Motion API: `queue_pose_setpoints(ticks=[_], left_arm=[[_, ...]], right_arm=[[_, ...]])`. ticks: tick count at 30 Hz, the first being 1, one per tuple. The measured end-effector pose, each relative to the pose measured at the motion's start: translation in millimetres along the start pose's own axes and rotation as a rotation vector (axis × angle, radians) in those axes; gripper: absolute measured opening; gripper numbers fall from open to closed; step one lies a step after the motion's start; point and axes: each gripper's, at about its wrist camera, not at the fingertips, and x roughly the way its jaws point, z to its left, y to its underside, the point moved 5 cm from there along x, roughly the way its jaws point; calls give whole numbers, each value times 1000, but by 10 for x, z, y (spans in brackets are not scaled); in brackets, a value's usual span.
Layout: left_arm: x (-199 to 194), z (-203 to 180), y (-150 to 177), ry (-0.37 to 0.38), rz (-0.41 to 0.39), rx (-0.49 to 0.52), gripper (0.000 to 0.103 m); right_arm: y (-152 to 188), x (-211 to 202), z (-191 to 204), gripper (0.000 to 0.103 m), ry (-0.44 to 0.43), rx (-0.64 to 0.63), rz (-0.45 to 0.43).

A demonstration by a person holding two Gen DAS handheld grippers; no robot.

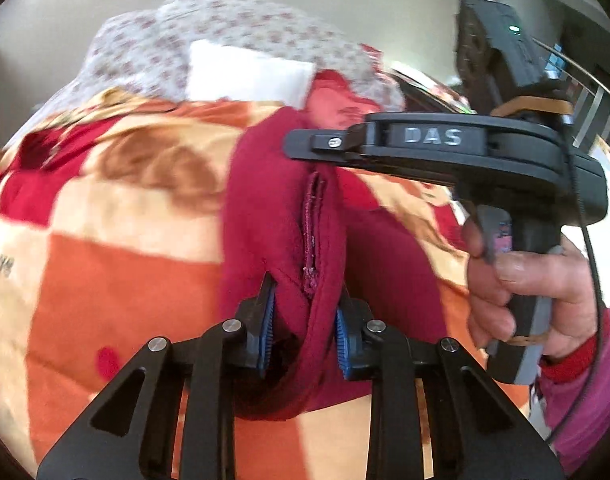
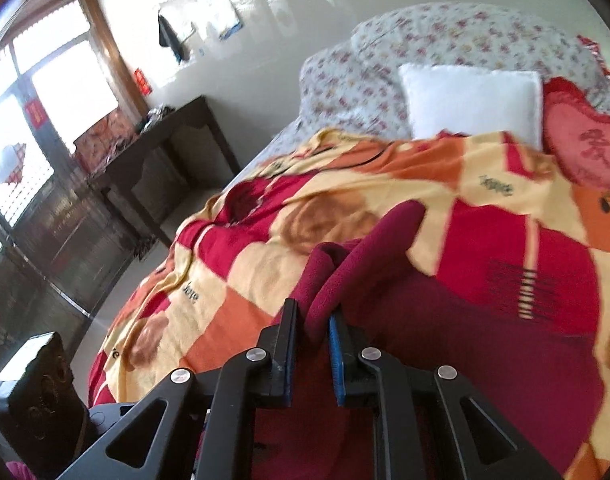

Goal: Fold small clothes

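A dark red fleece garment (image 1: 265,200) lies on a bed covered by an orange, yellow and red checked blanket (image 1: 125,240). My left gripper (image 1: 305,284) is shut on a thick fold of the garment with a seam showing between the blue pads. The right gripper's body (image 1: 445,148) shows side-on in the left wrist view, held by a hand, its tips over the garment's far edge. In the right wrist view my right gripper (image 2: 314,316) is shut on a bunched fold of the same garment (image 2: 445,340), lifted off the blanket (image 2: 345,184).
A white pillow (image 2: 473,96), a red heart cushion (image 2: 585,148) and a floral quilt (image 2: 445,36) lie at the head of the bed. A dark wooden desk (image 2: 165,140) stands by the window to the left. The bed edge drops to the floor at left.
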Motion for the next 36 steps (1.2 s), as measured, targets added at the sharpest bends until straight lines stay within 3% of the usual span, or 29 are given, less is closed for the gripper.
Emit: queue_pose_setpoints(ticks=[8,13,16,19,21,23,29,33,36], left_arm=[[591,-838,-73,76,75,131,24],[1122,-1172,170,67,183,164,24],[1289,-1220,270,48,219,174,25],[1180,-1302,253,82,225,189,36],[1050,-1340,202,138,239,187,45],[843,-1331,148,182,223,190,51],[472,-879,83,15,132,220,55],[642,-516,296,-92,200,183,55],[760,-433,499,-104,241,176,55]], right_arm=[[270,-658,-972,12,74,157,-65],[685,-676,-1587,13,127,277,-16],[892,-657,-1887,15,114,388,-14],[973,-789,-2011,26,81,458,-71],[966,-904,-2002,50,41,489,-107],[941,-999,-1928,51,8,492,-132],[972,-923,-1666,56,-36,467,-86],[1107,-686,-1665,62,-3,498,-37],[1173,-518,-1675,63,6,530,-27]])
